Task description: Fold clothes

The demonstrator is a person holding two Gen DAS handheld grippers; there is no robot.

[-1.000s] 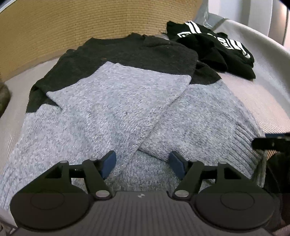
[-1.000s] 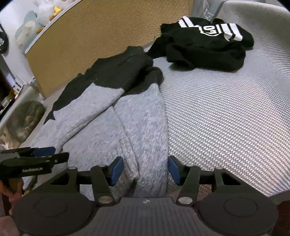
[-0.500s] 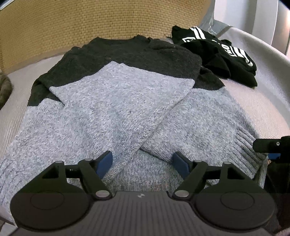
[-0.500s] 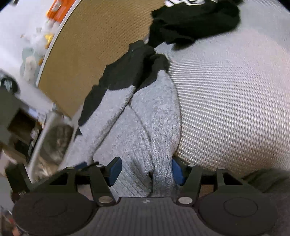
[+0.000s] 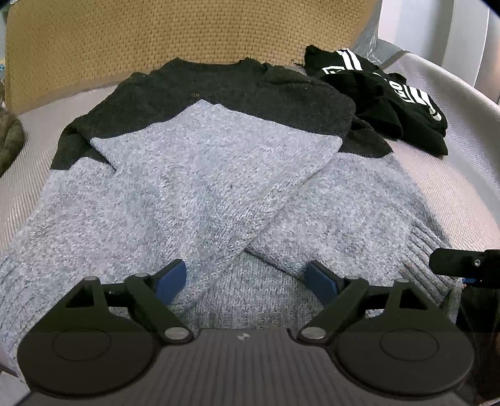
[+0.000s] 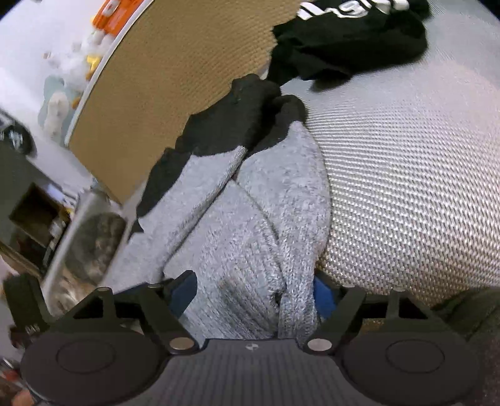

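1. The grey and black knit sweater (image 5: 218, 175) lay flat on the pale woven surface (image 5: 453, 175), black yoke and collar at the far end against the tan woven panel (image 5: 187, 28), ribbed grey hem at the near edge.
2. Both grey sleeves were folded in over the chest and crossed, the one from the right lying on top and reaching toward the near left.
3. The left gripper (image 5: 245, 279) hung over the near hem at the middle of the sweater; its jaws had just been opening and stood wide, blue pads clear of the knit, nothing grasped.
4. The right gripper (image 6: 256, 295) sat at the sweater's near right corner (image 6: 250, 281); its jaws had just been opening too. Bunched hem fabric lay between the blue pads. The right-hand pad was partly hidden by the knit, but the jaws stood released, not clenched.
5. In the left wrist view, a black finger of the right gripper (image 5: 456, 260) showed at the right edge, beside the hem.
6. A black garment (image 5: 381, 93) with white stripes and white lettering lay crumpled at the far right, just beside the sweater's shoulder. Only a "0" could be made out; the rest was unreadable.
7. A dark mottled fuzzy thing (image 6: 93, 237) lay off the left side, unclear.
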